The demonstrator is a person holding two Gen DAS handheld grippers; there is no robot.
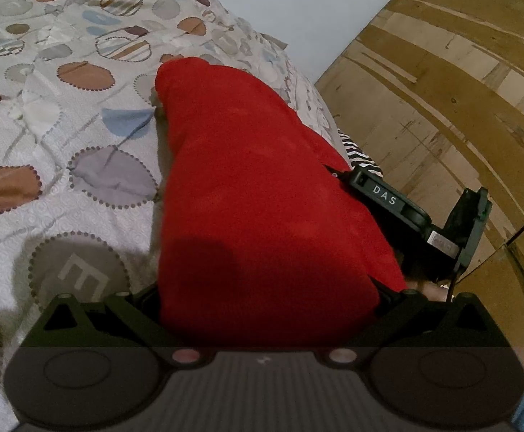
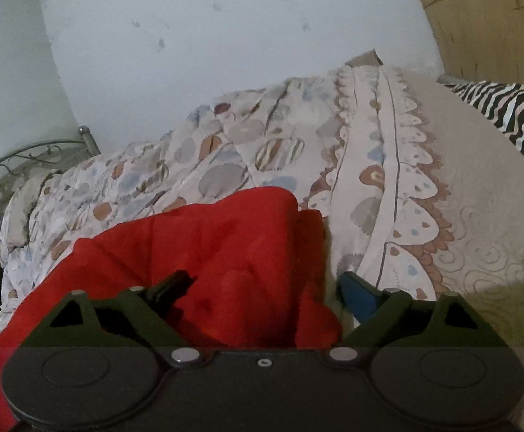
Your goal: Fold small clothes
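Centrally, in both views, a soft red fleece garment [image 1: 262,198], bunched up and lying on a white quilted bedspread [image 1: 63,126] printed with brown, grey and blue circles. From the left wrist, runs as a long red mound from the camera toward the far edge of the bed, covers the whole gap of the left tool [image 1: 267,298] and hides both fingers, so cannot tell whether clenched on the fleece or released. Only the black linkages at the base showing on either side of the cloth. Just past the mound's right flank, a zebra-striped black-and-white fabric [image 1: 359,154] peeking out at the bed's edge, then a brown wooden plank floor [image 1: 442,90] further right. From the right wrist, right tool [image 2: 267,289] released, jaws standing wide. Black finger [image 2: 175,284] on or just above the red fleece; blue-padded finger [image 2: 357,297] off the cloth's edge, over the pale bedspread, with a strip of bedding showing between pad and fleece. Between the two, crumpled red folds, not pinched. Beyond, the scalloped border of the bedspread, a pale blue wall [image 2: 207,54] and a curled metal bed frame [image 2: 27,158] at the far left. Also visible from the left wrist: the black body of the right tool, close against the garment's right side.
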